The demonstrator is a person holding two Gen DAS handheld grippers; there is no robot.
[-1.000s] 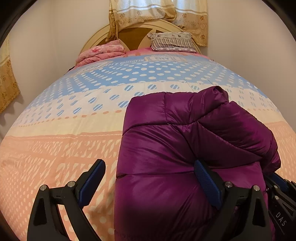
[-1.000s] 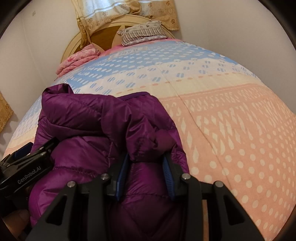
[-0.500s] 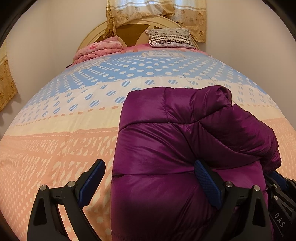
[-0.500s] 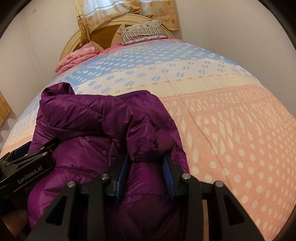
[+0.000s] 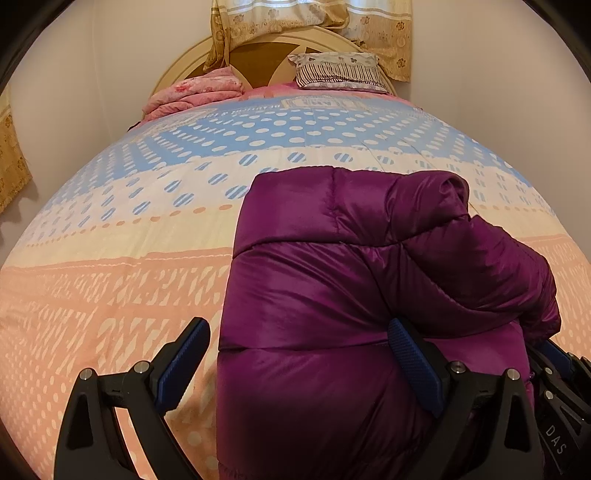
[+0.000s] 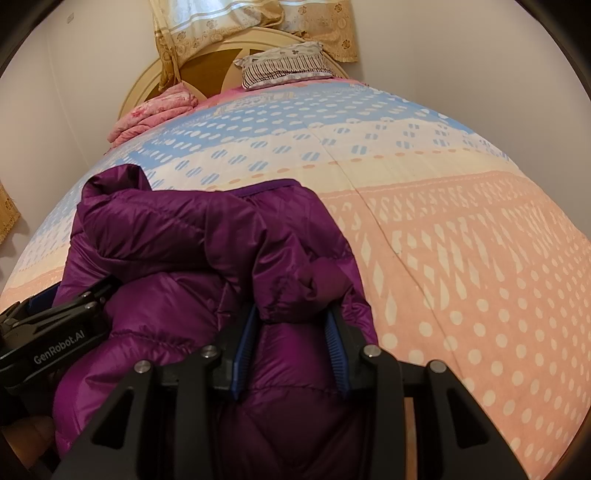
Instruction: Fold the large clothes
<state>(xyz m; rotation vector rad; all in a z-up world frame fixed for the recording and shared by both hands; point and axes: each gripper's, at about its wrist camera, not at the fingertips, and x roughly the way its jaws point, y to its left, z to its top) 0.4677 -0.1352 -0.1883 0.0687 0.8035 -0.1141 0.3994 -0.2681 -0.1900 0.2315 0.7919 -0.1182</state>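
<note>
Below my right gripper [image 6: 291, 347] the purple jacket [image 6: 192, 251] runs off the frame's bottom edge, and the jacket hides my left gripper's [image 6: 55, 328] fingertips.

I see a glossy purple quilted down jacket [image 5: 332, 295], one shade throughout, with a slightly brighter violet trim at its far edge in the right wrist view. My left tool [image 5: 299, 358] and right tool [image 6: 291, 347] are black with blue ribbed pads [image 5: 415, 365]. The bedspread [image 5: 129, 258] runs in bands: blue with white dots farthest from me, cream with blue striped dots, then peach with cream drops and dots. A pink floral folded blanket [image 5: 192, 90] lies by a striped grey-and-white pillow [image 5: 338, 70]. The headboard [image 5: 258, 59] is cream and brown; the curtain [image 5: 314, 18] is golden with a floral print.
</note>
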